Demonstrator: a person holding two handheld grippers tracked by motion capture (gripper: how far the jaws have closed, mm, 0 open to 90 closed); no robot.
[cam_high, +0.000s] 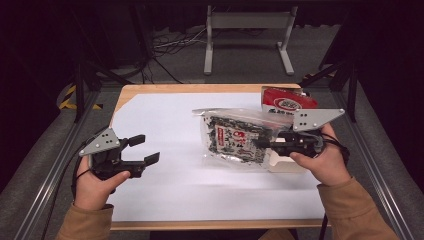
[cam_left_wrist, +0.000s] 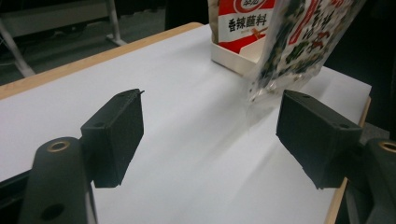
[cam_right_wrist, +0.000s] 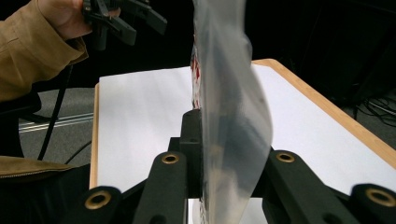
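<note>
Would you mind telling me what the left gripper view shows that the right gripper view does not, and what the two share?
The left gripper view alone shows the red-and-white packet standing in a white box, and the left gripper with jaws wide apart over bare paper.

The right gripper view alone shows the right gripper shut on the clear bag's edge, plus the person's tan sleeve and the other gripper farther off.

Both show the clear bag with its dark printed contents, the white sheet, and the wooden table edge.

Red packet (cam_high: 287, 101) half behind clear bag (cam_high: 239, 138) — bag's print unreadable
</note>
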